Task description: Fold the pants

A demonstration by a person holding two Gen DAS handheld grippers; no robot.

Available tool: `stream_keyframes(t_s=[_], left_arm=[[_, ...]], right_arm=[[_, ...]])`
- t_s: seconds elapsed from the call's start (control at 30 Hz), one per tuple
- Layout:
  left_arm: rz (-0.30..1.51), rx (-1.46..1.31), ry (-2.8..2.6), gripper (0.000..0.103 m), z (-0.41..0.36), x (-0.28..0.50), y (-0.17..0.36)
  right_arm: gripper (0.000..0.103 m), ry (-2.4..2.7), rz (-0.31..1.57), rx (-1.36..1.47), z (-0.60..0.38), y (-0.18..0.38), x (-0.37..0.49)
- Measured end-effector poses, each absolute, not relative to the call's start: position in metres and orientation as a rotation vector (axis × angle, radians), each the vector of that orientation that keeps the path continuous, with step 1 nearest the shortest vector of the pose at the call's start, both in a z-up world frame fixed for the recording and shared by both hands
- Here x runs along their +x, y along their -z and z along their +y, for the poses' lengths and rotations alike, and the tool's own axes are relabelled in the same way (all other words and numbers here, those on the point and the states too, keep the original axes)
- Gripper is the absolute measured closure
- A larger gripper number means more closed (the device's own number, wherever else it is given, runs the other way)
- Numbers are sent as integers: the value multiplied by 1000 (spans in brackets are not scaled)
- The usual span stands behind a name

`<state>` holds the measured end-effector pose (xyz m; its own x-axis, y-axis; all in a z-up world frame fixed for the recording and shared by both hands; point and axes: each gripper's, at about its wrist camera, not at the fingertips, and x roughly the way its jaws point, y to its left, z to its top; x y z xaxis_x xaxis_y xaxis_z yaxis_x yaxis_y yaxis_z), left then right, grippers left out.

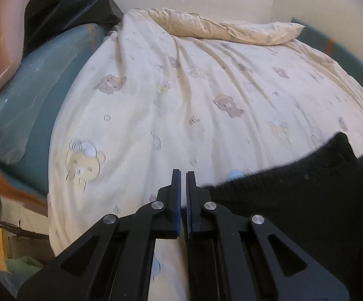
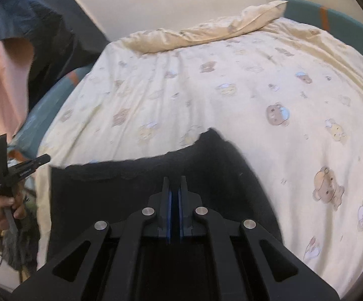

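Bed with bear-print duvet (image 1: 171,105). Left view: left claw (image 1: 183,175) together over duvet, nothing visibly held; black pants (image 1: 294,200) beside it. Right view: right claw (image 2: 174,180) together over the pants, grip unclear. Folding looks early.

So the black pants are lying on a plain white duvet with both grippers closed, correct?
Not quite. The duvet is pale yellow with a bear print, not plain white, as the right wrist view shows. The black pants do lie on it, and the left gripper and right gripper are closed.
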<state>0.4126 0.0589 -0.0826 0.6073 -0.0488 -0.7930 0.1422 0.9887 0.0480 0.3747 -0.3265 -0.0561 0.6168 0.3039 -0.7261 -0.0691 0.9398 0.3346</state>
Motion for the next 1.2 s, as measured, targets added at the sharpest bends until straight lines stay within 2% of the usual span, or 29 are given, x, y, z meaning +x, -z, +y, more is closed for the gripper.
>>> stream_keyframes(t_s=[0.13, 0.27, 0.3, 0.33, 0.4, 0.43, 0.57, 0.6, 0.67, 0.73, 0.83, 1.03, 1.2], left_arm=[[958, 117, 96, 102, 61, 424, 99], [989, -83, 157, 100, 84, 415, 104], [1021, -137, 159, 95, 92, 413, 109], [1045, -161, 153, 73, 97, 410, 114], [1050, -167, 165, 43, 102, 400, 122], [1040, -157, 179, 43, 101, 395, 123], [1044, -129, 247, 44, 90, 390, 136], [1040, -114, 236, 51, 87, 391, 138], [1037, -124, 230, 57, 86, 398, 144], [1050, -174, 271, 86, 86, 402, 147], [1033, -167, 301, 98, 81, 398, 141], [966, -117, 288, 100, 78, 383, 114], [893, -91, 285, 100, 77, 388, 88]], right_arm=[[100, -214, 925, 281, -329, 76, 390], [100, -226, 978, 285, -325, 98, 394], [100, -224, 983, 286, -325, 100, 394], [100, -222, 986, 300, -328, 102, 395], [100, -221, 991, 320, -331, 104, 396], [100, -221, 993, 324, -332, 106, 396], [100, -224, 995, 343, -335, 106, 394], [100, -224, 994, 342, -335, 106, 394], [100, -226, 994, 342, -334, 106, 394], [100, -227, 997, 340, -334, 106, 394], [100, -237, 995, 343, -335, 105, 394], [100, -273, 979, 353, -336, 105, 393], [100, -300, 864, 348, -338, 82, 385]])
